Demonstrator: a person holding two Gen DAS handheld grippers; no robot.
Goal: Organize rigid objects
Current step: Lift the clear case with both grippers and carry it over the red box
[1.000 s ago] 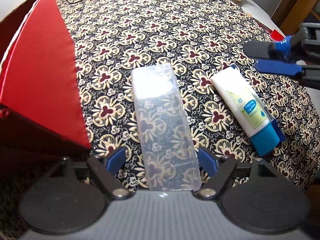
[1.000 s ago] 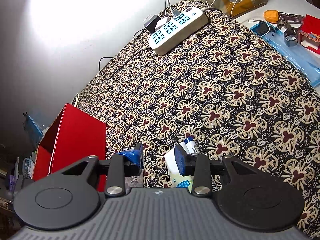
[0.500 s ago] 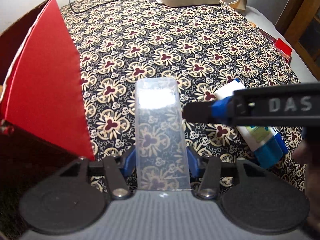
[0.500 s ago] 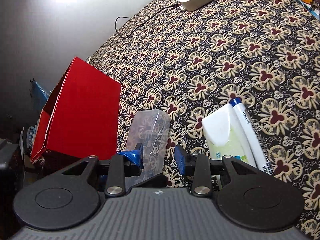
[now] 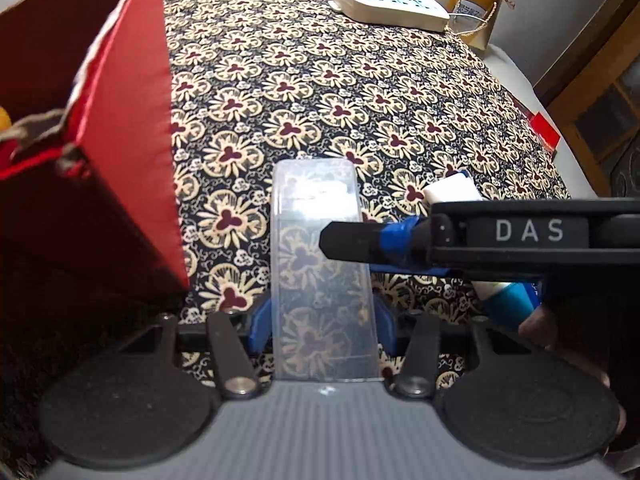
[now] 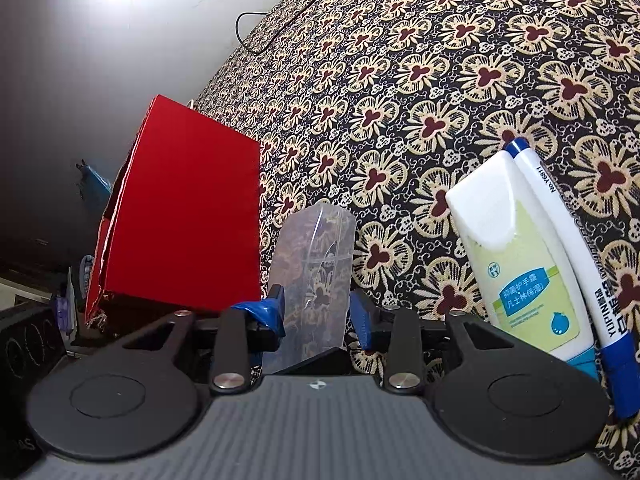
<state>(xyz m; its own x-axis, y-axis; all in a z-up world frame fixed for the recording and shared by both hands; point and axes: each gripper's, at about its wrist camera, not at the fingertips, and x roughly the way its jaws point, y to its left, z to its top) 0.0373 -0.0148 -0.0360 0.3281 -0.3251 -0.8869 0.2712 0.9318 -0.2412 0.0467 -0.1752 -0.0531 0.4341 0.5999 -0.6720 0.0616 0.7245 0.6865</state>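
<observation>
left gripper (image 5: pixel 323 326) clamping clear case (image 5: pixel 320 264), seemingly lifted

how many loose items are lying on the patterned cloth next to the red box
3 visible: the clear plastic case nearest the red box, then the white tube, then the marker pen alongside it. Others may be hidden.

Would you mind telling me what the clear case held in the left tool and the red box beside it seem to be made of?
The clear case looks like thin, rigid, slightly frosted plastic: the cloth's pattern shows through it and a glare patch sits near its far end. The red box looks like matte paperboard: flat unglossy faces, with a torn, fraying pale edge at its corner.
</observation>
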